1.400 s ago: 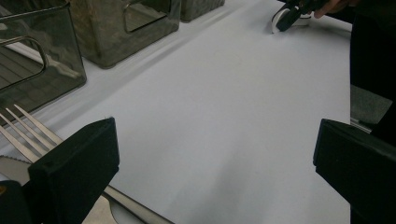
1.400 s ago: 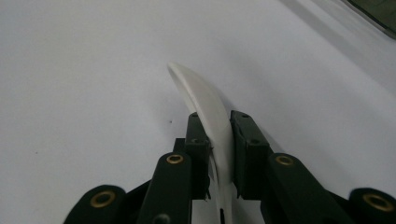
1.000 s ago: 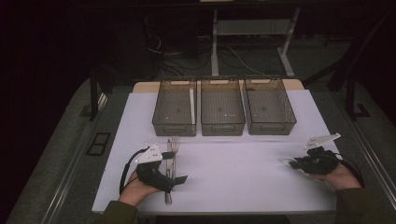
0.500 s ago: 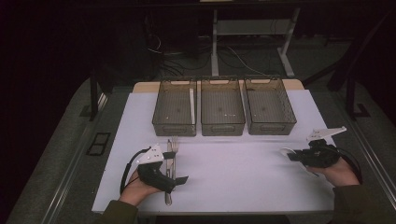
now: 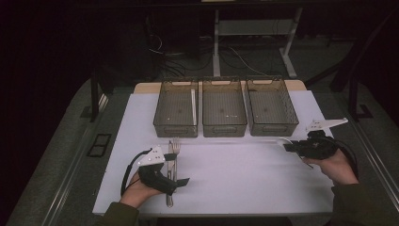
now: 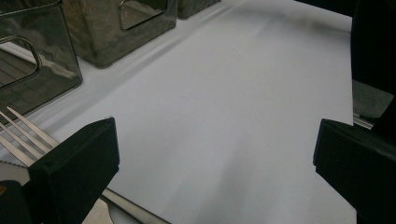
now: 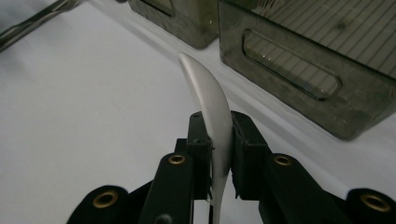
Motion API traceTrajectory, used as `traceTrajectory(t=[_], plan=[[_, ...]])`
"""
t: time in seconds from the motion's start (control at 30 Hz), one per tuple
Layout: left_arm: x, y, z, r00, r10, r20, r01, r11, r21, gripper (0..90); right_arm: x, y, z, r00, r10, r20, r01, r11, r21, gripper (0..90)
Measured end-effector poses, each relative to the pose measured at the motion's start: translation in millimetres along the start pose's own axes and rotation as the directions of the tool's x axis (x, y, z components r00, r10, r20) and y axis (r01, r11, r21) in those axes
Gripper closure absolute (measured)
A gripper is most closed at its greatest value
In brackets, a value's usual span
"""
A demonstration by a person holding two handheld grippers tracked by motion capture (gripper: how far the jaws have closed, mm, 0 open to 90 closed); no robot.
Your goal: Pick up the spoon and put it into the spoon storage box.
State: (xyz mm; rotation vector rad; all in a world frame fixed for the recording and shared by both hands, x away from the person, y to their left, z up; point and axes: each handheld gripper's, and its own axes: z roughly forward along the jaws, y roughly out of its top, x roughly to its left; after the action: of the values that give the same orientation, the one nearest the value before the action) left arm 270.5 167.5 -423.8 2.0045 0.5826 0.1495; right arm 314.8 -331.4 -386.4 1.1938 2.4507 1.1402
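Observation:
A white plastic spoon (image 7: 208, 88) stands on edge between the jaws of my right gripper (image 7: 219, 130), which is shut on it. From above, that gripper (image 5: 294, 147) hovers at the right of the white mat with the spoon (image 5: 283, 141) pointing left, just in front of the right bin (image 5: 275, 128). My left gripper (image 5: 176, 168) rests at the front left, open, with nothing between its jaws. A metal fork (image 5: 175, 147) and a knife (image 5: 169, 195) lie under and beside it; the fork tines (image 6: 21, 133) show by its left jaw.
Three smoky clear bins stand in a row at the back of the mat: the left bin (image 5: 175, 129), which holds a white utensil (image 5: 193, 101), the middle bin (image 5: 224, 129) and the right one. The white mat (image 5: 244, 179) is bare between the hands.
My right hand has lifted with the spoon and drifted toward the bins. The left hand and the fork and knife have stayed put.

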Motion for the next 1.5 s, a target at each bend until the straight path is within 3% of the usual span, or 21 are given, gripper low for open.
traceTrajectory(t=[0.7,0.97,1.5], plan=[[0.4,0.5,-0.3,0.9999,-0.009,-0.008,0.009,0.9999,-0.011,0.0,11.5,40.8,9.4,0.9994,-0.025,-0.025,0.023,0.9965,-0.080,78.9],[1.3,0.2,-1.9,0.9998,-0.013,-0.016,0.013,0.9998,-0.017,0.0,18.8,61.0,18.7,0.9985,-0.049,-0.025,0.047,0.9944,-0.095,79.0],[2.2,0.7,-1.6,0.9998,-0.018,-0.012,0.017,0.9996,-0.021,0.0,20.4,103.1,35.9,0.9973,-0.064,-0.035,0.060,0.9911,-0.118,79.0]])
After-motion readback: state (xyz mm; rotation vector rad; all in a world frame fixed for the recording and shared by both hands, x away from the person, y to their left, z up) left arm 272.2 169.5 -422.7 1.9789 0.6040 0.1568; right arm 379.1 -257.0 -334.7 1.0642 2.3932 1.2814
